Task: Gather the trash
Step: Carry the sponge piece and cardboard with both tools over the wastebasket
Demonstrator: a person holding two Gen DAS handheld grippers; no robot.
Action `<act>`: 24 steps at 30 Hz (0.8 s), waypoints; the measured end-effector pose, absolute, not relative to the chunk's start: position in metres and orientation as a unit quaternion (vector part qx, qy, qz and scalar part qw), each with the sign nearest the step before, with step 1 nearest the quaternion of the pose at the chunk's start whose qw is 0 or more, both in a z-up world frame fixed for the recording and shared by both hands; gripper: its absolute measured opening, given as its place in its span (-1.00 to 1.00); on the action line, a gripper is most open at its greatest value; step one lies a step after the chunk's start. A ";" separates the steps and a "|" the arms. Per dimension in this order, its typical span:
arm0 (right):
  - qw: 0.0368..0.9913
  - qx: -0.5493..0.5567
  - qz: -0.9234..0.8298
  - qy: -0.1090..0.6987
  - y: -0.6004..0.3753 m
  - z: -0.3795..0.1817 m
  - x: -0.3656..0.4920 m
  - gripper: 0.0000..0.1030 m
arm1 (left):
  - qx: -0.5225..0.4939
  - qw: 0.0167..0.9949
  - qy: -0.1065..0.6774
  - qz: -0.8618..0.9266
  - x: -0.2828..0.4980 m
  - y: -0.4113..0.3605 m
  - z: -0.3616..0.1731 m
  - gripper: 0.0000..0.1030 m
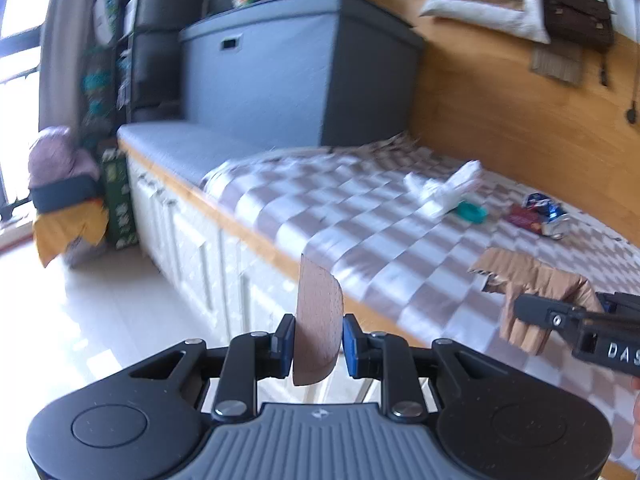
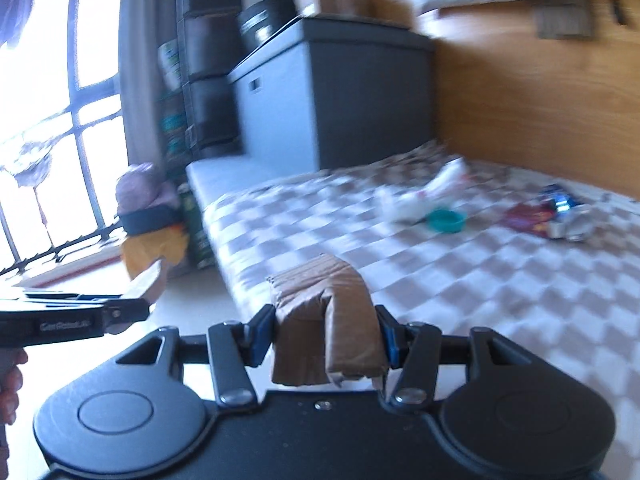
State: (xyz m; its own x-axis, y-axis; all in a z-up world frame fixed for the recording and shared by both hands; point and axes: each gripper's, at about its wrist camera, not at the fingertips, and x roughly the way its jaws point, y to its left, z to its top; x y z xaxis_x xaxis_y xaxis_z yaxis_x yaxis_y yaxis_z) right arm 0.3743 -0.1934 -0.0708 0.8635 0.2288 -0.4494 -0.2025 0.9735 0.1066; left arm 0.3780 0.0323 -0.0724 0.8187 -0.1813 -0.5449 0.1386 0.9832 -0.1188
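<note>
My left gripper is shut on a flat brown cardboard piece, held upright over the bench edge. My right gripper is shut on a crumpled brown cardboard scrap; the scrap also shows at the right of the left wrist view. On the checkered cloth lie a crumpled white tissue, a teal lid and crushed red and blue wrappers. The same tissue, lid and wrappers show in the right wrist view.
A grey storage box stands at the far end of the bench. A wooden wall panel runs behind the cloth. White cabinets sit under the bench. A pile of bags stands on the pale floor by the window.
</note>
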 end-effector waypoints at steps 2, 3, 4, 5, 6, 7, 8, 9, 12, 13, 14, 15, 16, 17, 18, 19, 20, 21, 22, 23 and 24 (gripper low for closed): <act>0.958 0.016 0.139 0.249 -0.177 -0.079 0.377 0.03 | -0.045 0.949 0.302 -0.075 0.377 0.042 -0.085 -0.49; 0.955 0.006 0.149 0.255 -0.168 -0.083 0.378 0.03 | -0.049 0.947 0.308 -0.071 0.376 0.047 -0.092 -0.49; 0.952 -0.005 0.160 0.261 -0.159 -0.088 0.379 0.03 | -0.052 0.945 0.315 -0.067 0.374 0.051 -0.099 -0.49; 0.949 -0.014 0.169 0.267 -0.151 -0.093 0.380 0.03 | -0.056 0.943 0.321 -0.064 0.372 0.056 -0.106 -0.49; 0.945 -0.022 0.176 0.273 -0.144 -0.098 0.382 0.03 | -0.059 0.941 0.327 -0.060 0.371 0.060 -0.112 -0.49; 0.942 -0.027 0.182 0.281 -0.137 -0.104 0.384 0.03 | -0.063 0.939 0.333 -0.056 0.370 0.065 -0.119 -0.49; 0.938 -0.031 0.187 0.289 -0.131 -0.110 0.386 0.03 | -0.067 0.937 0.339 -0.053 0.370 0.069 -0.125 -0.49; 0.935 -0.035 0.192 0.297 -0.126 -0.116 0.389 0.03 | -0.071 0.934 0.346 -0.049 0.369 0.073 -0.132 -0.49; 0.922 -0.046 0.207 0.323 -0.110 -0.136 0.396 0.03 | -0.085 0.926 0.367 -0.041 0.369 0.083 -0.153 -0.49; 0.918 -0.051 0.211 0.333 -0.105 -0.142 0.399 0.03 | -0.088 0.922 0.374 -0.039 0.369 0.086 -0.160 -0.49; 0.913 -0.056 0.214 0.343 -0.100 -0.149 0.402 0.03 | -0.092 0.919 0.380 -0.039 0.369 0.089 -0.167 -0.49; 0.908 -0.060 0.216 0.353 -0.096 -0.155 0.405 0.03 | -0.094 0.916 0.387 -0.038 0.370 0.090 -0.174 -0.49; 0.903 -0.064 0.218 0.364 -0.091 -0.162 0.408 0.03 | -0.097 0.913 0.395 -0.038 0.371 0.092 -0.180 -0.49; 0.898 -0.067 0.220 0.374 -0.087 -0.169 0.409 0.03 | -0.100 0.909 0.403 -0.040 0.372 0.093 -0.188 -0.49; 0.893 -0.071 0.223 0.386 -0.083 -0.176 0.411 0.03 | -0.102 0.905 0.411 -0.041 0.374 0.094 -0.194 -0.49; 0.887 -0.075 0.225 0.396 -0.079 -0.183 0.413 0.03 | -0.104 0.902 0.417 -0.041 0.376 0.096 -0.200 -0.49; 0.882 -0.080 0.225 0.407 -0.075 -0.190 0.416 0.03 | -0.105 0.899 0.423 -0.041 0.377 0.096 -0.205 -0.49; 0.876 -0.084 0.224 0.418 -0.073 -0.197 0.419 0.03 | -0.108 0.895 0.430 -0.041 0.380 0.097 -0.211 -0.49; 0.871 -0.088 0.223 0.430 -0.070 -0.205 0.422 0.03 | -0.113 0.891 0.438 -0.043 0.383 0.098 -0.217 -0.49; 0.865 -0.089 0.220 0.442 -0.068 -0.212 0.424 0.03 | -0.120 0.886 0.446 -0.044 0.387 0.098 -0.223 -0.49; 0.860 -0.089 0.217 0.454 -0.067 -0.219 0.428 0.03 | -0.128 0.881 0.453 -0.046 0.392 0.098 -0.229 -0.49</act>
